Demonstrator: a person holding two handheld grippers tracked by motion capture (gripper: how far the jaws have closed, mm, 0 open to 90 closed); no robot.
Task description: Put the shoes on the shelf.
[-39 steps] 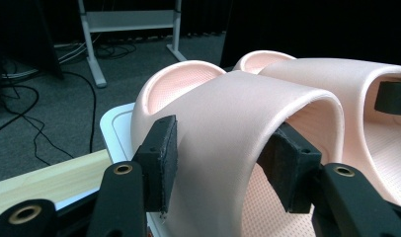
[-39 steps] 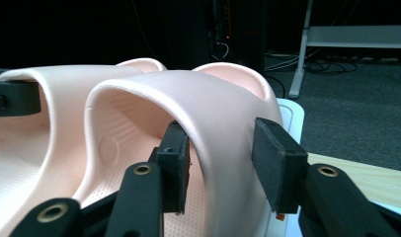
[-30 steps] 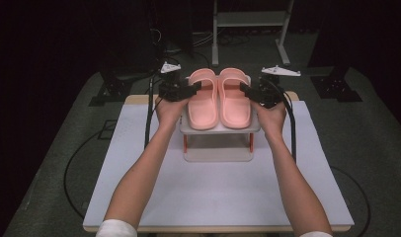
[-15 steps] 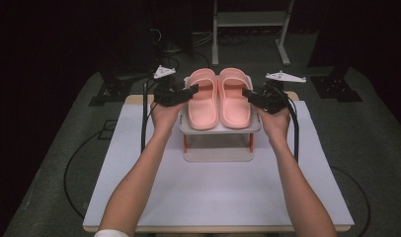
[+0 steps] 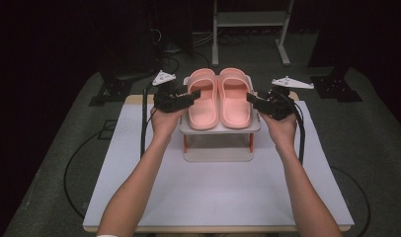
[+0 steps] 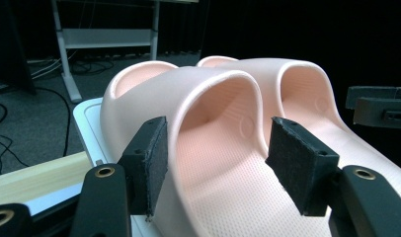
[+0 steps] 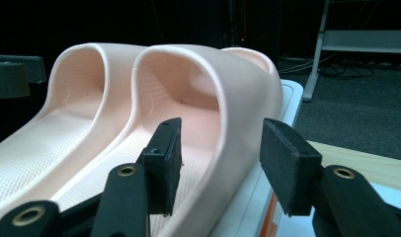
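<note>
A pair of pink slippers stands side by side on a small white rack (image 5: 218, 129) at the far middle of the table. My left gripper (image 5: 194, 94) is at the left slipper (image 5: 203, 103), its open jaws straddling that slipper's outer side wall (image 6: 139, 98) without pressing it. My right gripper (image 5: 250, 98) mirrors it at the right slipper (image 5: 235, 101), open, with the outer wall (image 7: 248, 98) between its pads. In the left gripper view the gripper (image 6: 218, 158) looks into the strap opening; the right gripper (image 7: 218, 158) does the same from the other side.
The rack stands on a white tabletop (image 5: 213, 192) with a wooden strip (image 6: 35, 177) at its far edge. A metal frame (image 5: 250, 19), stands and cables sit on the dark floor beyond. Both forearms reach in from the near edge.
Both hands have drawn a little outward and toward the near side; the slippers stay put on the rack.
</note>
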